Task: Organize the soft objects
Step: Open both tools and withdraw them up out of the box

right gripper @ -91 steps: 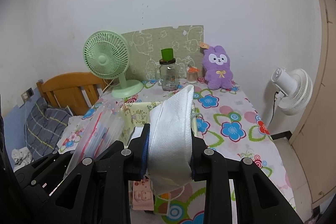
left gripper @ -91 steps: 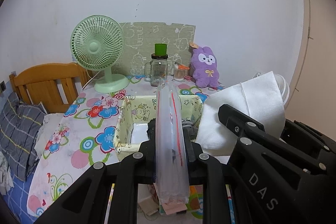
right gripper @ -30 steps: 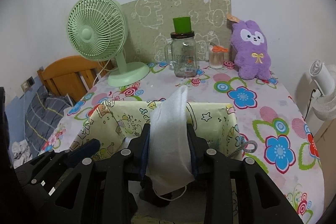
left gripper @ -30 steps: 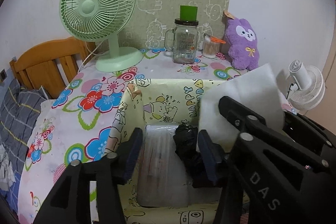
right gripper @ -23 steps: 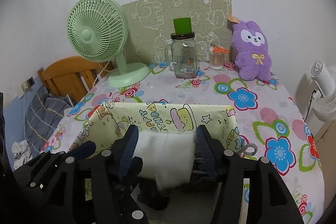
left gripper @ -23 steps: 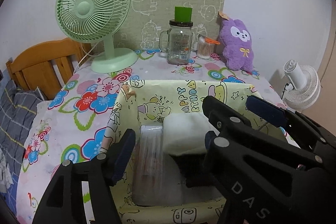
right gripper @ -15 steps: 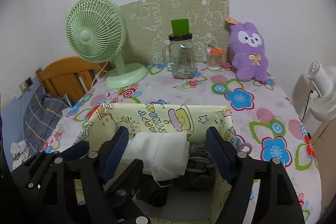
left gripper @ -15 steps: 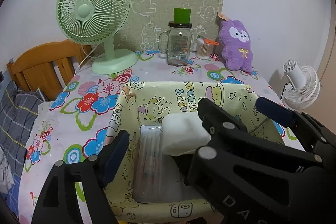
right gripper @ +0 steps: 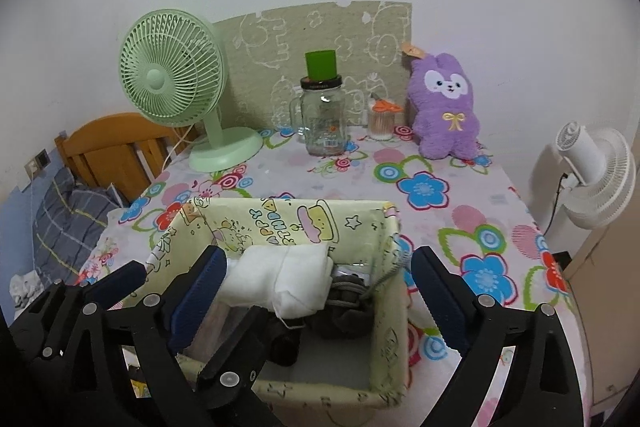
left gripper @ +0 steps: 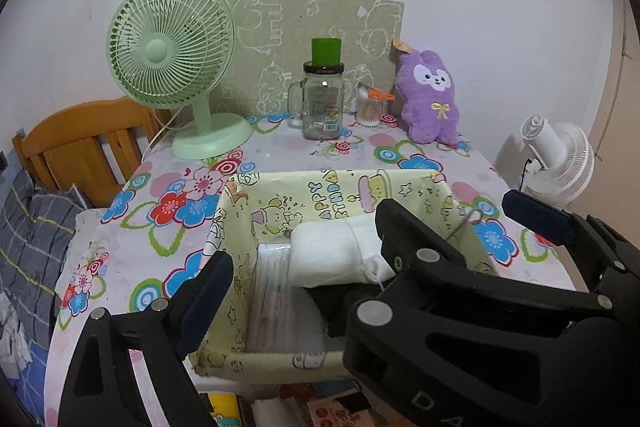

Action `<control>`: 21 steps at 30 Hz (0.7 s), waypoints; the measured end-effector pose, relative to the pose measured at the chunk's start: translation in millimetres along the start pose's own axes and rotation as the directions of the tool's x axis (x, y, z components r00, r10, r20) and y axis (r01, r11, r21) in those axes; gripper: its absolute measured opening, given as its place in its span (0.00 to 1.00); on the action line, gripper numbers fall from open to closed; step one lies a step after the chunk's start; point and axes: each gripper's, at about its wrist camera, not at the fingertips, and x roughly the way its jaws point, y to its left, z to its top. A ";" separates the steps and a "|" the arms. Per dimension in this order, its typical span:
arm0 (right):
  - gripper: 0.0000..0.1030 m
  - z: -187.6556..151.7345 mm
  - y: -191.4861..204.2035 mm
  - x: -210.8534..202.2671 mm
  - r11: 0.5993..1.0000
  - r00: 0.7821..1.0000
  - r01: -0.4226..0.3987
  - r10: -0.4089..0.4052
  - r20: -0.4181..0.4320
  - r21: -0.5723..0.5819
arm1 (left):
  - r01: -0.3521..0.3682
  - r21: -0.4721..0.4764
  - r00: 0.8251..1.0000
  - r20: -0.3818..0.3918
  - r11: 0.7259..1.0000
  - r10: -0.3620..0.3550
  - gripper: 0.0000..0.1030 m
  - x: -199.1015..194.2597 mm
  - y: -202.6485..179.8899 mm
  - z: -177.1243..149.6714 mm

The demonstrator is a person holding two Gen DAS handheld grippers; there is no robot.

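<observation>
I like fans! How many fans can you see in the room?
2. The green fan stands on the table at the back left. The white fan is beside the table on the right. Others may be out of view.

Both wrist cameras look forward and down from close above the yellow fabric bin (left gripper: 332,191), sharing the flowered desk (right gripper: 448,211), green fan (right gripper: 172,83) and purple plush (left gripper: 430,95).
</observation>
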 end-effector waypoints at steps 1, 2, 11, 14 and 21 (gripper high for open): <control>0.93 0.2 0.1 -3.5 1.000 1.000 0.004 -0.004 0.003 0.001 | 0.003 0.001 1.000 0.002 1.000 -0.003 0.91 -2.5 -0.8 -0.4; 0.93 0.0 -0.5 -8.2 1.000 1.000 0.010 -0.010 0.008 0.001 | 0.005 0.003 1.000 0.003 1.000 -0.005 0.91 -5.4 -1.8 -0.8; 0.93 -3.9 -1.4 -36.4 1.000 0.999 0.022 -0.022 0.023 0.001 | 0.007 0.021 1.000 0.028 1.000 -0.007 0.93 -32.0 -8.9 -6.0; 0.93 -6.4 -0.6 -47.2 1.000 1.000 0.014 -0.014 0.024 0.000 | 0.018 0.018 0.999 0.034 1.000 -0.018 0.93 -40.1 -9.3 -9.3; 0.93 -13.3 2.9 -67.9 1.000 1.000 0.007 -0.007 0.030 -0.008 | 0.010 0.020 0.998 0.058 1.000 -0.011 0.94 -59.2 -11.5 -15.8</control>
